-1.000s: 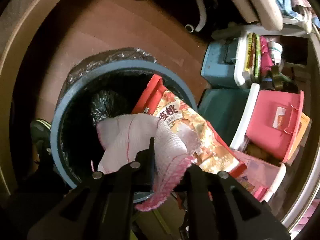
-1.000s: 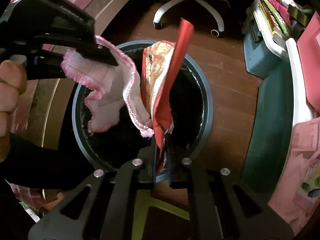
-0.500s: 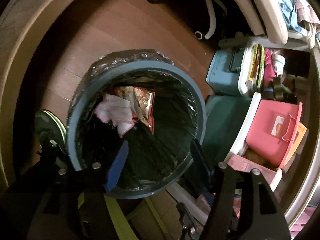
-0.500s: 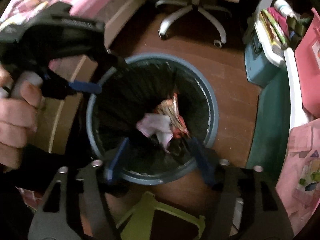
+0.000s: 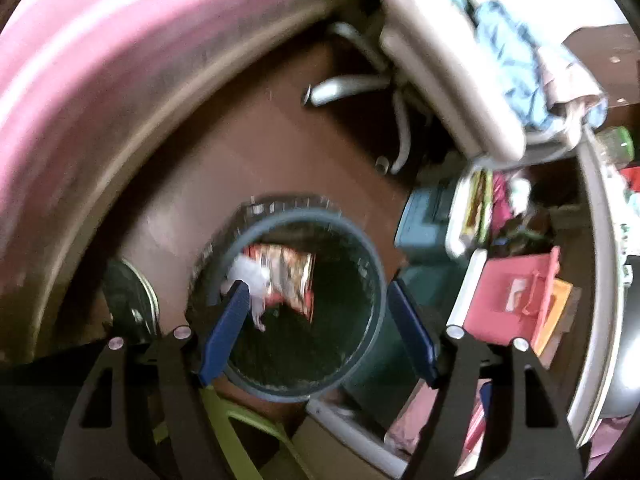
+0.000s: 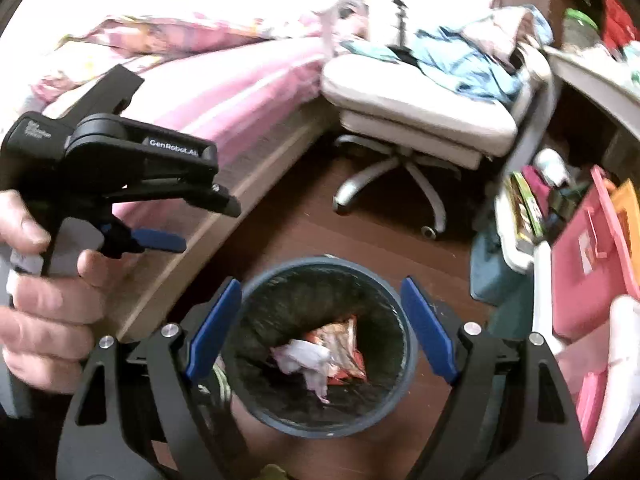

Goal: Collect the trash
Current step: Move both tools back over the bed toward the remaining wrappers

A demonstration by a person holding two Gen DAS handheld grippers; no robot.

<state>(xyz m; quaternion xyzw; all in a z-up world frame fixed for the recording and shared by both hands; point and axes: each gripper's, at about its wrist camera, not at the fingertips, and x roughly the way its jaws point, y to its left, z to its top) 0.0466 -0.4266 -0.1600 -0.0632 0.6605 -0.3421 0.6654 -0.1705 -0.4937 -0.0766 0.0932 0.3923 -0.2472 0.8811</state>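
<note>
A round blue-grey trash bin (image 6: 410, 368) with a black liner stands on the brown floor. Inside it lie a pink-white cloth (image 6: 304, 360) and a red-orange snack wrapper (image 6: 344, 340). Both show in the left wrist view too, cloth (image 5: 250, 274) and wrapper (image 5: 290, 278) in the bin (image 5: 378, 300). My right gripper (image 6: 322, 304) hangs above the bin, jaws still opening, nothing between them. My left gripper (image 5: 318, 308) is also above the bin, opening and empty. It appears again, as the left gripper (image 6: 208, 222), held by a hand in the right wrist view.
A bed with pink bedding (image 6: 224, 88) runs along the left. A white swivel chair (image 6: 416, 120) piled with clothes stands behind the bin. Storage boxes, a pink case (image 6: 588, 264) and a teal box (image 5: 428, 220) crowd the right. A green stool edge (image 5: 240, 432) lies below.
Both grippers opened and let go of the cloth and the wrapper, which dropped into the bin. Both hands then rose and tilted up, so the bed and chair came into view.
</note>
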